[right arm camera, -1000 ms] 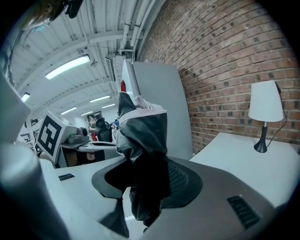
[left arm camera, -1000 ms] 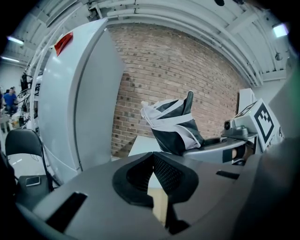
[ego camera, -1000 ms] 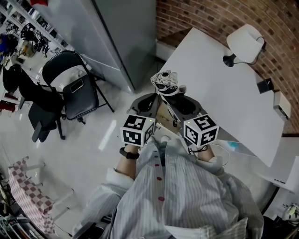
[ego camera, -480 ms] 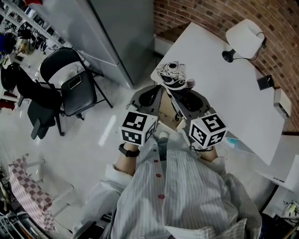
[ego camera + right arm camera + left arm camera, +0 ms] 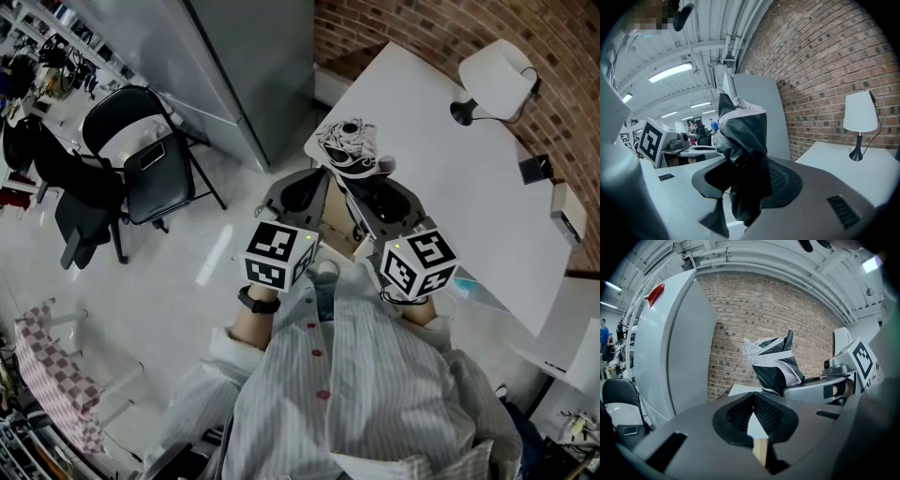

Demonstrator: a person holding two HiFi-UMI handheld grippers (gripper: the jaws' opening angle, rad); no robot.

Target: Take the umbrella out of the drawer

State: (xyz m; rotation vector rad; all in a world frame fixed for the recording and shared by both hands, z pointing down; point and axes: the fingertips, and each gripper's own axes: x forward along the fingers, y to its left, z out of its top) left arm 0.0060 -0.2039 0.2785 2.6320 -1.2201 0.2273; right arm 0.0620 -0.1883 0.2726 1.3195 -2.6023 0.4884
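A folded black-and-white umbrella (image 5: 349,148) sticks up out of my right gripper (image 5: 372,187), just over the near corner of the white table (image 5: 441,169). In the right gripper view the umbrella (image 5: 743,140) fills the gap of my right gripper (image 5: 745,174), whose pads press on its bunched fabric. My left gripper (image 5: 302,189) is level with it on the left. Its pads meet at the tip (image 5: 753,397) with nothing between them. In the left gripper view the umbrella (image 5: 773,364) stands to the right, in front of a brick wall. No drawer is visible.
A white lamp (image 5: 497,80) and small boxes sit on the table by the brick wall. A tall grey cabinet (image 5: 244,66) stands ahead on the left. A black folding chair (image 5: 150,173) is further left on the pale floor.
Both grippers have risen a little and shifted forward together, carrying the umbrella up towards the table corner. Most of that happened in the first half second.
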